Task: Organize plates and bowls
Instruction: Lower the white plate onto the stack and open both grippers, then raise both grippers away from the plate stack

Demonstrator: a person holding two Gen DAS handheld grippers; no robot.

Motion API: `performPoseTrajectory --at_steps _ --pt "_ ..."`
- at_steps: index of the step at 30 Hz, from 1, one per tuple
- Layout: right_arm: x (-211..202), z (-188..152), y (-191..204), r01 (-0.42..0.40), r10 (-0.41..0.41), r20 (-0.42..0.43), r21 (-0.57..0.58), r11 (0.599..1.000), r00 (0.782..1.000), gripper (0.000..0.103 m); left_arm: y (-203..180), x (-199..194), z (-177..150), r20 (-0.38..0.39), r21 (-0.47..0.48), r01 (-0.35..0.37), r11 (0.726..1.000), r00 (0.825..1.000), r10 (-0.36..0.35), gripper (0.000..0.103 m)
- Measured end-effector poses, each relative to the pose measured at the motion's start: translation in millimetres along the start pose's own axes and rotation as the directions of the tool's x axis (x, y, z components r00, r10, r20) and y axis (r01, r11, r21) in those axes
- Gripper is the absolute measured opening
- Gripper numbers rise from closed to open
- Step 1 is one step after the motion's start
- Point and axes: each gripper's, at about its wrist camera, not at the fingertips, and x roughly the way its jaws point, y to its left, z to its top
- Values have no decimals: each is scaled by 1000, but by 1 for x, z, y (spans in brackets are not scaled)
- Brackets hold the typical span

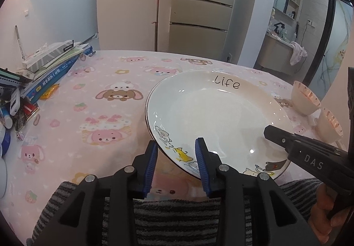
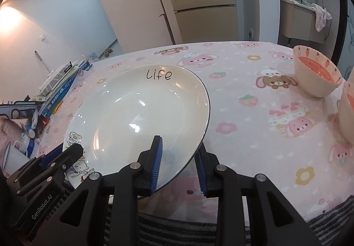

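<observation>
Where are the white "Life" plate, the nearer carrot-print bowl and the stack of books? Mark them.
white "Life" plate [image 2: 141, 108]: right wrist view, bare centre.
carrot-print bowl [image 2: 314, 84]: right wrist view, outer wall.
stack of books [image 1: 55, 73]: left wrist view, blue cover.

left wrist: plate's [image 1: 212, 113] left, close | right wrist: its right | shared: plate, table [image 2: 254, 135]

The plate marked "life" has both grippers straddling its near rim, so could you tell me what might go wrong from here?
1. The plate is tilted, and each gripper, left and right, has only the rim between its jaws; it could slip or pivot.
2. A second plate lies just beneath; lowering unevenly could knock or chip it.
3. Two bowls stand close on the right; a swing that way could hit them.
</observation>
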Motion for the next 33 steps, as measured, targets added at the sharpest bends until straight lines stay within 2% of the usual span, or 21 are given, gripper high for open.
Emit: performPoseTrajectory --at_steps 8,18,19,20,21,27,29,33 --pt "-1 2 -6 2 -2 9 34 999 1000 30 -11 0 -2 2 47 -19 999 1000 19 37" --pt "-2 2 -3 26 -26 10 11 1000 1000 31 -1 -2 0 11 13 -9 1000 1000 9 37" --pt "-3 2 -3 37 -37 16 4 999 999 31 0 -2 0 10 11 -10 1000 1000 10 41" --pt "-3 2 -2 50 -50 25 -5 999 998 31 0 -1 0 6 8 -16 1000 1000 16 52" --pt "-4 2 -2 64 -64 35 -15 998 997 31 1 0 0 1 3 -20 1000 1000 20 54" --pt "-2 1 -4 58 -58 22 -19 998 998 33 3 0 0 0 -8 -16 1000 1000 16 59" --pt "0 1 -7 44 -44 9 -13 999 999 40 3 -2 0 10 -5 -12 1000 1000 13 65" --pt "-5 1 -6 33 -33 31 -16 999 999 53 0 -10 -1 46 8 -2 1000 999 1 65"
